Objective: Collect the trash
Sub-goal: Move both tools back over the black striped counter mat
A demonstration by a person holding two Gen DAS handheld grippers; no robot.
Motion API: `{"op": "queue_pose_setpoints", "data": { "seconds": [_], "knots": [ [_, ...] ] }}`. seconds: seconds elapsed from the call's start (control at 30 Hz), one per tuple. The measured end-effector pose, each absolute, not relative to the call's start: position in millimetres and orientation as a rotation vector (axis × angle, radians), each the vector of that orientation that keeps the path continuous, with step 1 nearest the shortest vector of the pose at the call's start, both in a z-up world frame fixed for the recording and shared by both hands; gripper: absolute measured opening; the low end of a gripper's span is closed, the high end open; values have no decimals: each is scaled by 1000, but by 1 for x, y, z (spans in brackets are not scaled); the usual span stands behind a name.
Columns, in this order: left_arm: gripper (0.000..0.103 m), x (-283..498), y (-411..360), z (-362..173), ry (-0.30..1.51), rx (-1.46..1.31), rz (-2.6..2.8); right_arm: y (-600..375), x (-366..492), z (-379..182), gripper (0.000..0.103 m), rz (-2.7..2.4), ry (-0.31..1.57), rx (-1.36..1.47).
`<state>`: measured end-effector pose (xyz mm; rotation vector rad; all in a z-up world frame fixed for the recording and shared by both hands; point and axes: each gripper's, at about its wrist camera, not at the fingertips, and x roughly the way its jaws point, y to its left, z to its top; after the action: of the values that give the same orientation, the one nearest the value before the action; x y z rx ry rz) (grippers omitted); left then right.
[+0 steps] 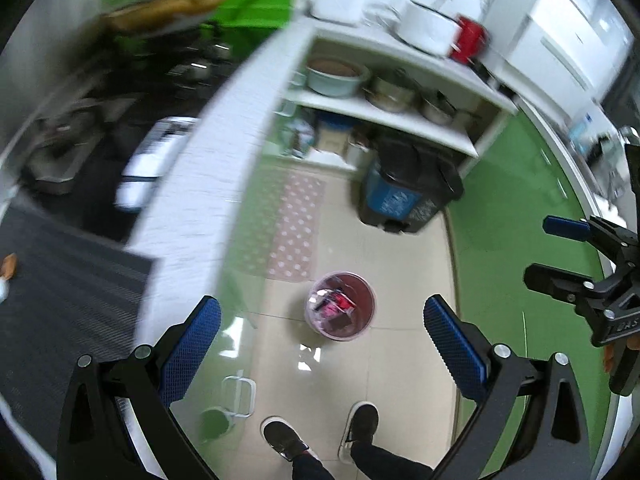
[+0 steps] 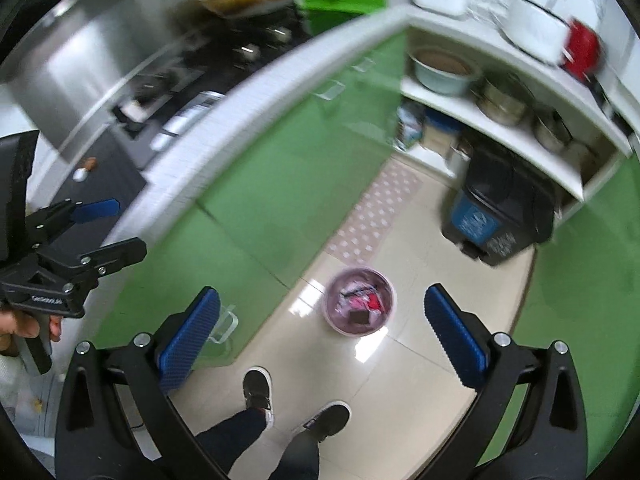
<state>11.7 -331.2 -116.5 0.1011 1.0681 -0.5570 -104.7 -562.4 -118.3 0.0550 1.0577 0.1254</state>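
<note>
A small round pink trash bin [image 1: 341, 306] stands on the beige tile floor, holding red, pink and dark scraps. In the right wrist view the same bin [image 2: 359, 306] sits between the blue pads. My left gripper [image 1: 322, 346] hangs high above the floor, open and holding nothing. My right gripper [image 2: 322, 344] is open too, with nothing between its fingers. Each gripper shows at the edge of the other's view: the right gripper [image 1: 560, 252] at the right, the left gripper [image 2: 104, 228] at the left, both with jaws apart. Both views are motion-blurred.
A black and blue pedal bin [image 1: 404, 188] stands by a white shelf unit [image 1: 400, 80] with pots and bowls. Green cabinets [image 2: 256, 200] run under a white counter [image 1: 224, 168]. A dotted mat [image 1: 296, 220] lies on the floor. The person's shoes [image 1: 320, 432] stand below.
</note>
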Motion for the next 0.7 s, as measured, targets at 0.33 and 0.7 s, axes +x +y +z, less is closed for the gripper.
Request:
{"op": "queue_pose_setpoints", "data": {
  "seconds": [0.33, 0.7],
  "knots": [
    [97, 9, -170, -65, 1018, 11, -274, -433, -74, -58, 100, 361, 1001, -24],
    [97, 24, -38, -62, 1021, -39, -90, -290, -19, -50, 100, 559, 975, -124]
  ]
}}
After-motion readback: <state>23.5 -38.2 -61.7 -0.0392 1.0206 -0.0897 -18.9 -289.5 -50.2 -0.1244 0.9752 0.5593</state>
